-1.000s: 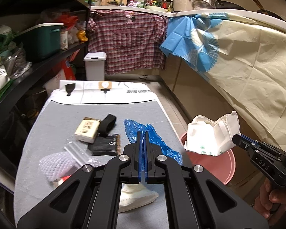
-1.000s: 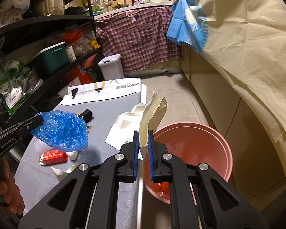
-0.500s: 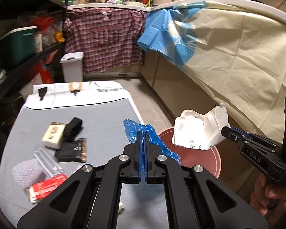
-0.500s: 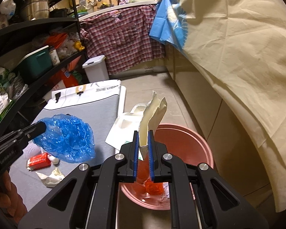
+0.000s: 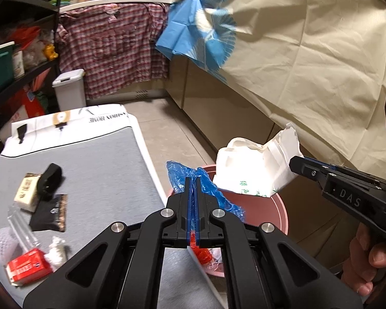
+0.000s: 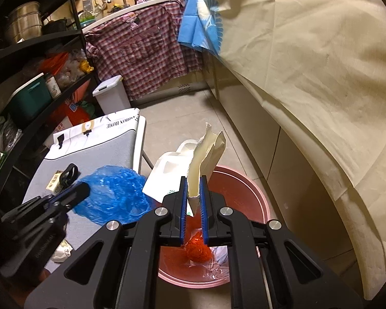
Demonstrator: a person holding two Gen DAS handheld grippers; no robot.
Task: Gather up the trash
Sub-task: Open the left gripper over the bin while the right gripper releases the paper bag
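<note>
My left gripper (image 5: 192, 180) is shut on a crumpled blue plastic bag (image 5: 208, 193), which hangs at the table's right edge beside the pink bucket (image 5: 280, 213). From the right wrist view the same blue plastic bag (image 6: 113, 195) shows beside the left gripper's tip (image 6: 77, 193). My right gripper (image 6: 193, 180) is shut on a white paper carton (image 6: 205, 154), held over the pink bucket (image 6: 247, 193). In the left wrist view the white carton (image 5: 254, 172) hangs above the bucket from the right gripper (image 5: 296, 163). Red netting (image 6: 196, 249) and clear wrap lie in the bucket.
Loose trash lies on the grey table (image 5: 100, 170): a red packet (image 5: 28, 267), a black sachet (image 5: 49, 216), a small box (image 5: 27, 190), a black clip, clear plastic and white foam netting. A white bin (image 5: 69, 87) stands beyond. A cream cloth (image 5: 308, 64) drapes the counter on the right.
Both grippers have moved right toward the pink bucket. The blue bag has passed from over the table's middle to its right edge, and the carton now hangs over the bucket's mouth.
</note>
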